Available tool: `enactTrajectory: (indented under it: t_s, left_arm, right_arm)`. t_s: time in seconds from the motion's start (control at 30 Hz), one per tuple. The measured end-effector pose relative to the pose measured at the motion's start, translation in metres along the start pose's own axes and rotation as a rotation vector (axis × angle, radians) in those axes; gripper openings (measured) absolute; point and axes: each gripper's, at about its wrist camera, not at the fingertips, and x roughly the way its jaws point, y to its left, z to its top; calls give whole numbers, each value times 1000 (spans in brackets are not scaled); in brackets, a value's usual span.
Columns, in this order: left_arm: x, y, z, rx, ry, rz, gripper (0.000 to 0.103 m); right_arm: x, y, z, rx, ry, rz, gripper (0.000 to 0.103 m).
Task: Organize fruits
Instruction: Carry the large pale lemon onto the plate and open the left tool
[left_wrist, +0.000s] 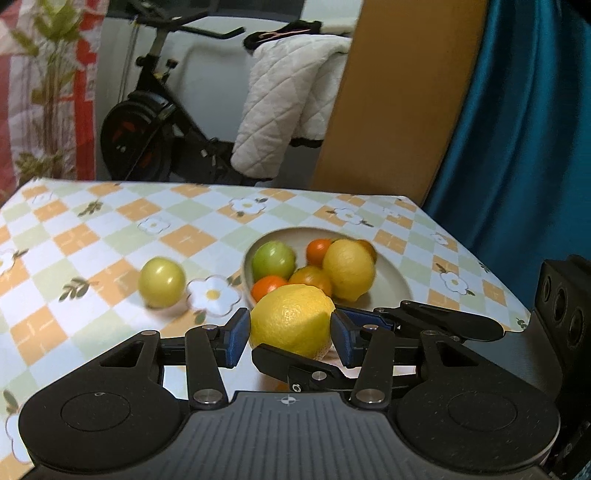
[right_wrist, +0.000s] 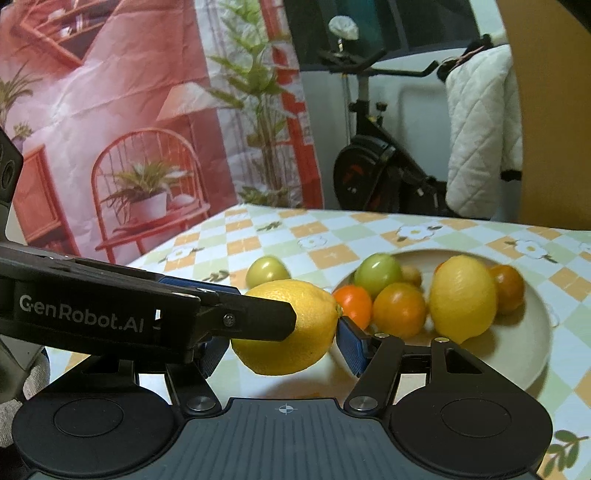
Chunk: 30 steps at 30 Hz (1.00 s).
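Only the right wrist view shows 2 grippers clamping 1 lemon (right_wrist: 286, 326).

I am holding both grippers close together, both tilting a little downward. The left gripper (left_wrist: 291, 332) is closing its jaws on the lemon (left_wrist: 291, 321); its blue pads (left_wrist: 236, 338) are pressing on the two sides of the fruit. The right gripper (right_wrist: 284, 334) is also gripping the same lemon, with one pad touching the pointed end. The fingers of the two grippers are crossing each other: the left one is reaching in across the right one's view from the left side.
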Motion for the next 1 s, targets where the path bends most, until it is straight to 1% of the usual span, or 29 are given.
enactTrajectory:
  t_s: [0.27, 0.4, 0.53, 0.77, 1.0]
  left_arm:
    - [18, -24, 11, 59, 6, -47, 50]
    - [34, -32, 11, 70, 38, -68, 51]
    - [44, -34, 9, 73, 60, -71, 51]
    - [53, -31, 6, 69, 88, -59, 51]
    - [55, -31, 6, 78, 87, -54, 51]
  right_arm:
    - [-17, -29, 2, 61, -39, -61, 59]
    - [-18, -43, -2, 99, -37, -97, 59]
    - [-15, -52, -6, 124, -31, -114, 59]
    - [-6, -55, -13, 141, -4, -107, 59]
    - [0, -54, -18, 134, 8, -120, 59]
